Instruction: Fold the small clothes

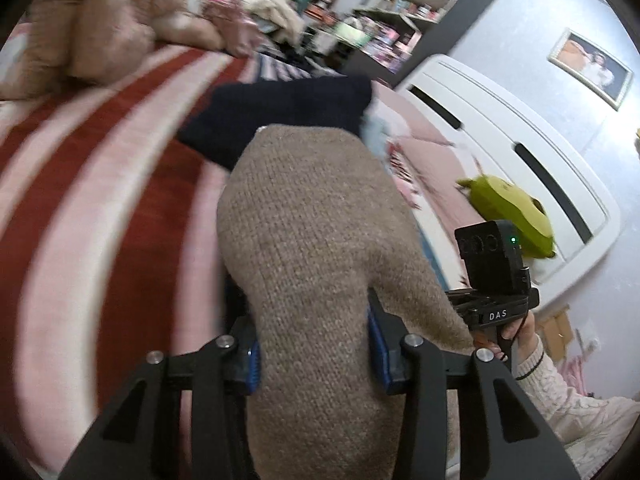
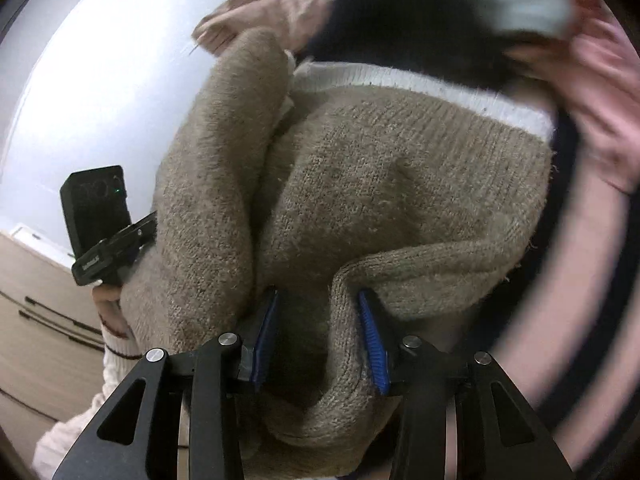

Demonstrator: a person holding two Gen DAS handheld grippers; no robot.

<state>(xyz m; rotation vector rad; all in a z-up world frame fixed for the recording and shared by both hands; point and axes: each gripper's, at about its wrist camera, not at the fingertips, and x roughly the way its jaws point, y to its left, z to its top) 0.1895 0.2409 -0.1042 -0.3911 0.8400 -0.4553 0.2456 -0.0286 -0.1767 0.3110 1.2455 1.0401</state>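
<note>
- The left gripper point(image 1: 314, 344) has its blue-padded fingers point(image 1: 253, 364) pinching a thick bunch of the beige knit sweater point(image 1: 304, 240); the knit fills the gap and drapes forward past the tips. So fat a bunch could creep out of the pads if pulled hard.
- The right gripper point(image 2: 320, 340) has its fingers point(image 2: 372, 344) closed around a rolled fold of the same sweater point(image 2: 380, 184), which looks loosely caught, with slack cloth between the pads. My guess is this side would slip first, dropping one edge and skewing the fold.
- Each gripper shows in the other's view, off to the side and close by, so the sweater hangs bunched between them rather than stretched. Laid down like this, it would likely crease or double over unevenly.
- Just beyond the left fingertips lies a dark navy garment point(image 1: 280, 116) on the red-and-pink striped bedspread point(image 1: 100, 184). The sweater could land on it, or drag it along.
- Both views are motion-blurred, so a fast swing may fling the loose white-trimmed hem point(image 2: 420, 84) out of line.
- Farther off, a tan knit pile point(image 1: 92, 28) and a green plush toy point(image 1: 516, 216) seem clear of trouble.
</note>
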